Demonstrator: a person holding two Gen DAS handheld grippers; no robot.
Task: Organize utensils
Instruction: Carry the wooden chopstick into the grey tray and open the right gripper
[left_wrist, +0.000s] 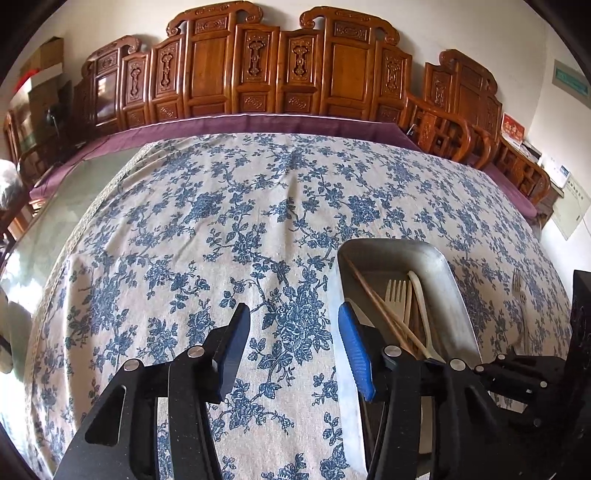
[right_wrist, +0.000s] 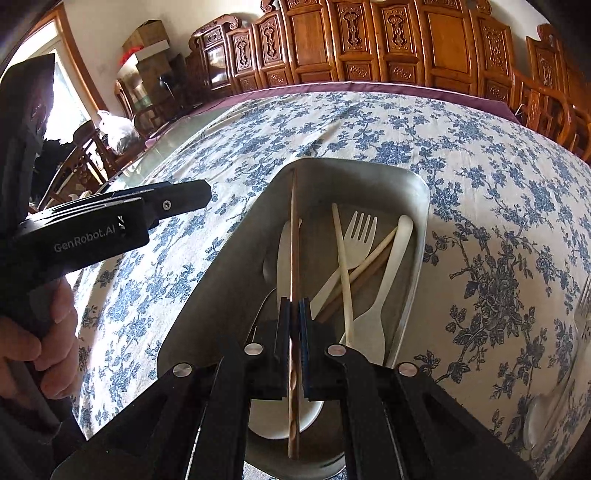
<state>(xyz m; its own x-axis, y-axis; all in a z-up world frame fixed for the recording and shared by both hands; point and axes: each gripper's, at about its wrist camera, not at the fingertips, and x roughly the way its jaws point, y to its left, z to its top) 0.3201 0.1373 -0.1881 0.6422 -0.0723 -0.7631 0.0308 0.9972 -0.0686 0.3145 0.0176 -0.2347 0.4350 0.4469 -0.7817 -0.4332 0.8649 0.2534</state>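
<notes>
Over the metal tray (right_wrist: 417, 206), the right gripper (right_wrist: 293, 354) pinches 1 brown chopstick (right_wrist: 294, 236) near its thick end: light, stiff, slippery. The left gripper (left_wrist: 293, 349) gapes, empty.

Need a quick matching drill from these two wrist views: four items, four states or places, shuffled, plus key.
1. left gripper
2. right gripper
3. white fork
4. metal fork

A. lying in the metal tray
B. jaws apart, nothing between them
C. on the floral tablecloth, outside the tray
D. shut on a brown chopstick

Pairs: 1-B, 2-D, 3-A, 4-C
</notes>
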